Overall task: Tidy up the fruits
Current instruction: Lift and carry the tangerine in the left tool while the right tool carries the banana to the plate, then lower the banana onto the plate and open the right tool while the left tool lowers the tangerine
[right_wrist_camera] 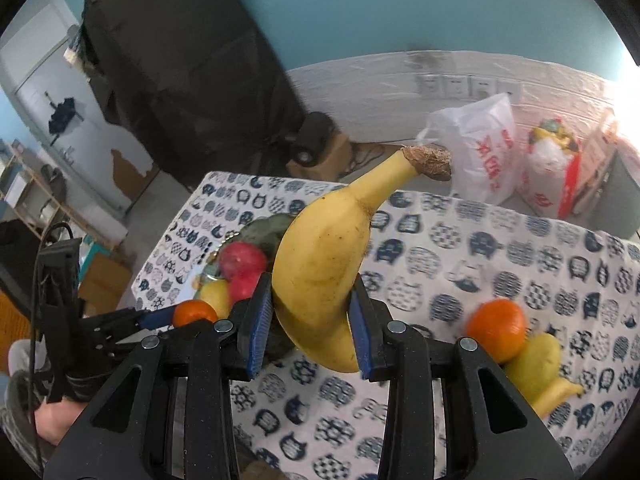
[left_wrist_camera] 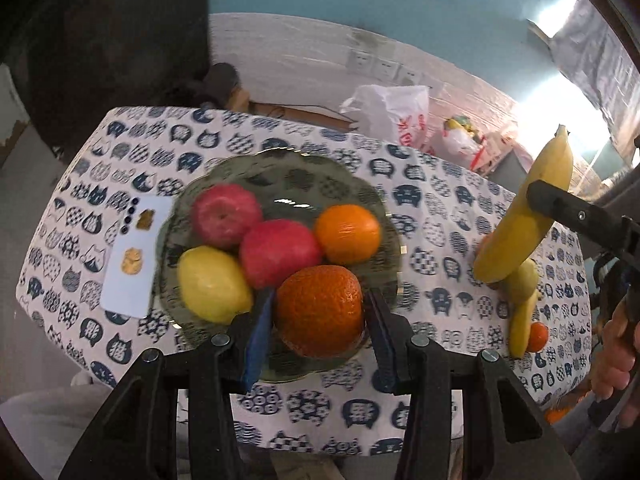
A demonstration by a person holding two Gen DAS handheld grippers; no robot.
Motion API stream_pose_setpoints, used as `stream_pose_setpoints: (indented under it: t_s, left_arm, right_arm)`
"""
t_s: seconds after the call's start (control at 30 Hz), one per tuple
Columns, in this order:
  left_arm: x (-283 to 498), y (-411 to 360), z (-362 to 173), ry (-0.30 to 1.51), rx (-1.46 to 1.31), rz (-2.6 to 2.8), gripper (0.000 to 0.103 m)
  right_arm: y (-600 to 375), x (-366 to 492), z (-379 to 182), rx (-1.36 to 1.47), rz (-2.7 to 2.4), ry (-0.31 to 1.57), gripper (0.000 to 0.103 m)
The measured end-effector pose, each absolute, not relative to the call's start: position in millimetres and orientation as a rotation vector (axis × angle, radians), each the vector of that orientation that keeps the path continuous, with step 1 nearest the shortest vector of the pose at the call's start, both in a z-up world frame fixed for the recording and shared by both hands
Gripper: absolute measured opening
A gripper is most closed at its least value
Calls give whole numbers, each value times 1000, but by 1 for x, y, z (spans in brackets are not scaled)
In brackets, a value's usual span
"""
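A green glass plate (left_wrist_camera: pixel 304 172) on the cat-print table holds two red apples (left_wrist_camera: pixel 226 216), a lemon (left_wrist_camera: pixel 214 284), a smooth orange (left_wrist_camera: pixel 347 234) and a rough orange (left_wrist_camera: pixel 320 310). My left gripper (left_wrist_camera: pixel 318 318) has its blue pads on either side of the rough orange at the plate's near edge; whether it grips or has let go is unclear. My right gripper (right_wrist_camera: pixel 310 320) is shut on a banana (right_wrist_camera: pixel 324 264) and holds it in the air, stem up; it shows at the right of the left wrist view (left_wrist_camera: pixel 524 216).
On the cloth to the right lie an orange (right_wrist_camera: pixel 496 330), a yellow-green fruit (right_wrist_camera: pixel 534 362) and another banana (right_wrist_camera: pixel 558 394). A white phone-like card (left_wrist_camera: pixel 132 256) lies left of the plate. Plastic bags (right_wrist_camera: pixel 480 148) stand on the floor beyond the table.
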State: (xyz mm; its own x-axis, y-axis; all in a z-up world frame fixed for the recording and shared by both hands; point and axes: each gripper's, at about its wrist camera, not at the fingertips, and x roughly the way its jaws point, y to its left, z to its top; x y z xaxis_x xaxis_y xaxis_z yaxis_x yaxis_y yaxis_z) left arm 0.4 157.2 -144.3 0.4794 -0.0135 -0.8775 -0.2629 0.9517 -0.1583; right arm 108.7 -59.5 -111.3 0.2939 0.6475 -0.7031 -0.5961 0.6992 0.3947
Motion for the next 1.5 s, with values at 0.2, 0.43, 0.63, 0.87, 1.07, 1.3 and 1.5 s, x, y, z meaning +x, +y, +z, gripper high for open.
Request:
stream_pose_setpoints:
  t_s: [0.2, 0.43, 0.63, 0.87, 1.07, 1.3, 1.5]
  left_arm:
    - [-11, 183, -157, 1076, -322, 188, 47]
    - [-22, 208, -159, 1067, -368, 219, 47]
    - [-35, 231, -159, 1055, -418, 250, 47]
    - [-51, 251, -155, 1033, -462, 281, 47]
    - [-61, 263, -155, 1024, -478, 301, 47]
    - [-65, 270, -159, 1034, -505, 305, 47]
    - [-54, 259, -157, 1036, -484, 278, 47]
  right_arm:
    - [-19, 103, -117, 0, 865, 971, 35]
    - [21, 93, -125, -79, 894, 976, 35]
    - [57, 74, -147, -202, 917, 1016, 35]
    - [94, 42, -176, -393, 934, 995, 35]
    - [117, 31, -193, -426, 975, 1049, 40]
    - [117, 26, -190, -382, 993, 1074, 55]
    - [89, 43, -179, -310, 916, 1098, 64]
